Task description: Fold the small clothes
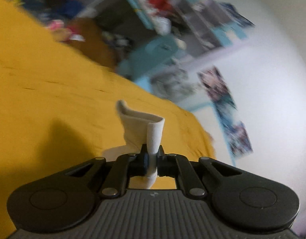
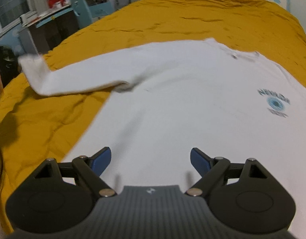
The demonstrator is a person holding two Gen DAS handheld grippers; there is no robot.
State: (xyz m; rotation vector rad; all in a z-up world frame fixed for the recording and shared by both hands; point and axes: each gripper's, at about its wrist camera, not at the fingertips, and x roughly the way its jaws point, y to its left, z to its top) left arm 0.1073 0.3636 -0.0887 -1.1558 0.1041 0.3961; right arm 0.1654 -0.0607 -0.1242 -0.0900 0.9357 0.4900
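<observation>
Showing one white long-sleeved shirt (image 2: 173, 99) spread front-up across a bed with a mustard-yellow cover (image 2: 192, 16); its one visible sleeve (image 2: 83, 75) reaches out toward the bed's edge, the cuff (image 1: 143, 123) lifted clear of the cover. Left tongs (image 1: 152, 159) are clamped on the ribbed cuff, which stands up between the pads as a soft open tube. Right tongs (image 2: 151, 159) hang spread wide and empty above the lower body of the shirt, just over the cloth. Judged from its drape and shallow wrinkles, the garment is light, limp knit: it should follow any pull without resistance, sag between two holds, and crease wherever it is laid. The thicker hems, such as cuff, shoulder seam and bottom edge, look the surest places to pinch. One small blue printed emblem (image 2: 275, 103) marks the chest. A second sleeve is not in view. Count: one shirt, two tongs, one bed.
</observation>
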